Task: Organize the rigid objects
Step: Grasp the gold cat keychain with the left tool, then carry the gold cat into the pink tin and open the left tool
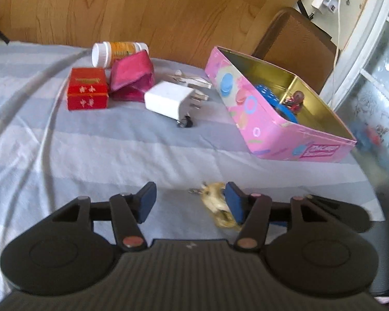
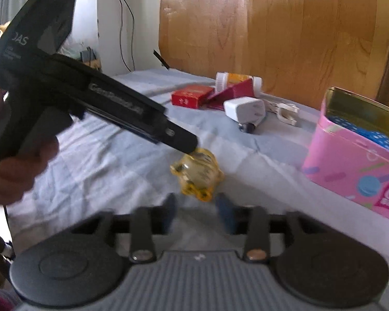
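Note:
A small yellow translucent trinket lies on the striped bedsheet. My left gripper is open; the trinket sits between its jaws against the right pad, and the left pad stands well clear of it. In the right wrist view the left gripper's finger reaches down onto the trinket's top. My right gripper is open just short of the trinket, with nothing between its blurred fingers. An open pink tin stands to the right, holding a blue item and a small figurine.
Further back lie a white plug charger, a red box, a magenta pouch, a white-capped bottle on its side and a white clip. A wooden headboard rises behind. A hand grips the left tool.

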The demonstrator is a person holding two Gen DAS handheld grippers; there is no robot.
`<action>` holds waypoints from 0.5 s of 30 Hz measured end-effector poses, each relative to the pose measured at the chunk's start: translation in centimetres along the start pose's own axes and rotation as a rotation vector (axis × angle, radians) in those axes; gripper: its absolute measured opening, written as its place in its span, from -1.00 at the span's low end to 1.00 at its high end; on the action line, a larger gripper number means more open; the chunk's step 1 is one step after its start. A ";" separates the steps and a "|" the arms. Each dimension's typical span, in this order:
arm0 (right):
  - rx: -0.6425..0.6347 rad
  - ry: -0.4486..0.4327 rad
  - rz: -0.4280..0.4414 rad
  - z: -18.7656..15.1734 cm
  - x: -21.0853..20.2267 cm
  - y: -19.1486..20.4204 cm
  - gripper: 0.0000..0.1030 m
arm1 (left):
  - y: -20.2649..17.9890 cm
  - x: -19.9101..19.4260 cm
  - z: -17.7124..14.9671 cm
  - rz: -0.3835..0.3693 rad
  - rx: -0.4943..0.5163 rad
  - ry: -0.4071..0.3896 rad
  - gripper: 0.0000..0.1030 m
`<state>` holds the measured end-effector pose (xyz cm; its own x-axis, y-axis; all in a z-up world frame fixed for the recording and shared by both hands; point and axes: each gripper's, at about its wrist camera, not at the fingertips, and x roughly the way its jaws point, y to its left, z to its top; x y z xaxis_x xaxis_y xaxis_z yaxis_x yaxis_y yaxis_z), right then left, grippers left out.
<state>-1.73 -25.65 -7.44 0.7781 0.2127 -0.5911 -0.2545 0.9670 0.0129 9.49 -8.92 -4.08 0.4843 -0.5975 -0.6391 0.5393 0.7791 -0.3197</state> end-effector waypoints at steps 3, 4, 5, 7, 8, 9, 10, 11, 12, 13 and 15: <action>0.020 -0.017 -0.005 0.1 0.9 -0.1 0.00 | -0.6 0.1 -0.2 -0.008 0.006 0.001 0.17; 0.024 -0.023 -0.003 0.3 1.1 -0.1 0.00 | -0.9 0.3 -0.2 -0.019 0.003 0.007 0.13; 0.028 -0.025 -0.001 0.5 1.3 -0.2 -0.03 | -1.2 0.6 -0.3 -0.032 -0.001 0.020 -0.08; 0.027 -0.031 -0.017 0.7 1.4 -0.2 -0.29 | -1.6 1.0 -0.3 -0.055 -0.011 0.029 -0.16; 0.033 -0.035 -0.025 0.7 1.4 -0.2 -0.29 | -1.9 1.0 -0.2 -0.048 -0.009 0.029 -0.16; 0.042 -0.043 -0.031 0.6 1.2 -0.4 -0.29 | -2.4 1.0 0.0 -0.044 -0.002 0.031 -0.16; 0.050 -0.052 -0.036 0.5 0.9 -0.5 -0.29 | -3.0 0.9 0.3 -0.045 0.010 0.029 -0.16; 0.051 -0.071 -0.049 0.5 0.3 -0.8 -0.30 | -3.7 0.8 0.7 -0.049 0.028 0.021 -0.16; 0.045 -0.095 -0.069 0.5 -0.3 -1.1 -0.30 | -4.7 0.6 1.2 -0.055 0.054 0.009 -0.16; 0.041 -0.115 -0.088 0.7 -1.0 -1.5 -0.30 | -5.6 0.6 1.9 -0.060 0.076 -0.002 -0.16; 0.046 -0.159 -0.130 1.3 -2.4 -2.9 -0.30 | -7.7 0.9 3.3 -0.073 0.119 -0.026 -0.16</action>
<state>-2.09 -28.82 -5.01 0.8844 0.1021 -0.4555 -0.1229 0.9923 -0.0161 8.07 -16.07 0.15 0.4573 -0.6578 -0.5985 0.6507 0.7062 -0.2789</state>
